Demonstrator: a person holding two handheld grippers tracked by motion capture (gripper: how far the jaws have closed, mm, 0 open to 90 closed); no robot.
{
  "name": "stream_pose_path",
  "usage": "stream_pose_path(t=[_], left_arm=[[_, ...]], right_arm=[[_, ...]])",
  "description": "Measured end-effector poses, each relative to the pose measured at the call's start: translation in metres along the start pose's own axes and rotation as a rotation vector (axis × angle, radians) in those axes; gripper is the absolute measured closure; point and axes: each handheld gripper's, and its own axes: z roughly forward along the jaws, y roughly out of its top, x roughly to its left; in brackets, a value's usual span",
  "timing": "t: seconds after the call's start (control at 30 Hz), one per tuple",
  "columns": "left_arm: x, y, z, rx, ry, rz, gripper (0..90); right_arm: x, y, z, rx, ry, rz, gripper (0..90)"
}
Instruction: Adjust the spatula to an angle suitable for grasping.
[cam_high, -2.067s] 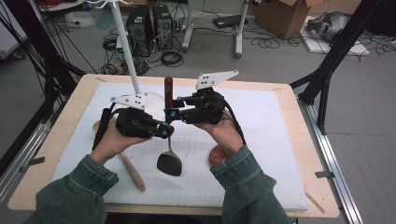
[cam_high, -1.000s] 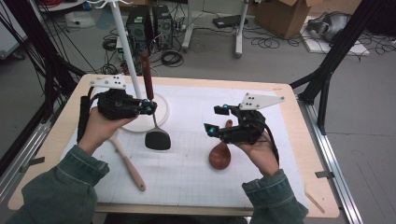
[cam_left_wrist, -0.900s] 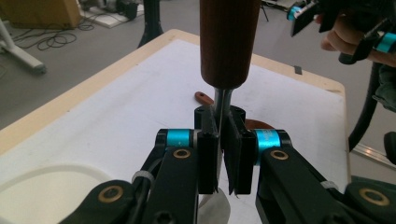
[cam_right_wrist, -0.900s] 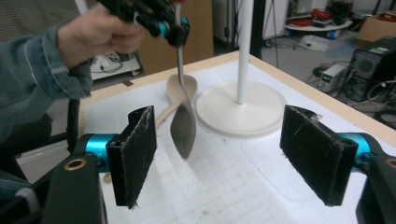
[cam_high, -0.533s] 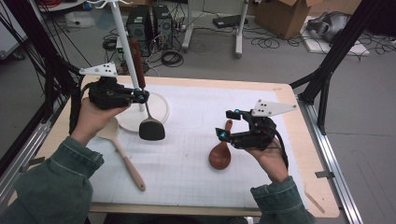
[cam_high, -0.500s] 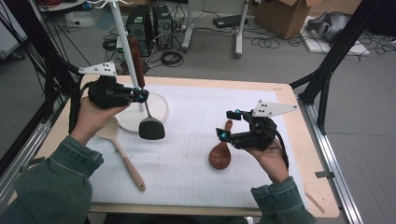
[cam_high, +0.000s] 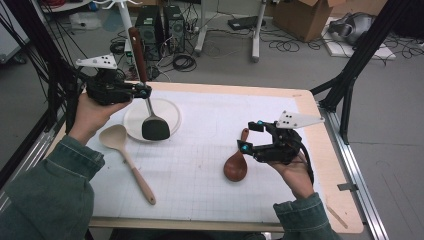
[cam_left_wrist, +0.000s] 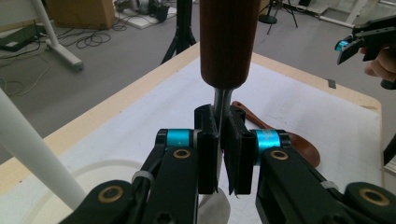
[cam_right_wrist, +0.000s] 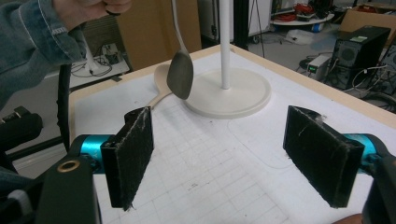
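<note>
Three utensils, one stand, two grippers.
Your left gripper (cam_high: 142, 91) pinches the spatula (cam_high: 152, 125) by its metal neck, blade hanging over the white stand base (cam_high: 172, 112). Your right gripper (cam_high: 247, 136), jaws spread and empty, sits beside the brown spoon (cam_high: 236, 165); the pale spoon (cam_high: 125, 155) lies apart on the mat.

Denim sleeves of a faded blue-green are worn on both forearms, with stitched cuffs at the wrists. The left gripper (cam_high: 142, 91) and the right gripper (cam_high: 250, 136) are built of black links, and each is topped by a pale grey three-cornered plate marked with small dark dots. Bright cyan collars are set behind the fingers (cam_right_wrist: 133, 156), whose flat black pads are covered with a rough, scuffed lining. Brass-coloured rings are seen at the link pivots, and a black cable is trailed from each body.
</note>
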Motion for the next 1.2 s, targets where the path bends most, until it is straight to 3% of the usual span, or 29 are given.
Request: stream_pose_path(t=[0.7,1.2], left_arm=[[0.017,0.013,-0.009,-0.006,0.046,-0.022,83.7],[0.027,0.031,-0.013,-0.019,0.052,-0.022,83.7]], right_arm=[[-0.003,-0.003,-0.004,0.009,0.004,0.011,22.4],[-0.006,0.0,-0.003,0.001,0.008,0.004,22.1]])
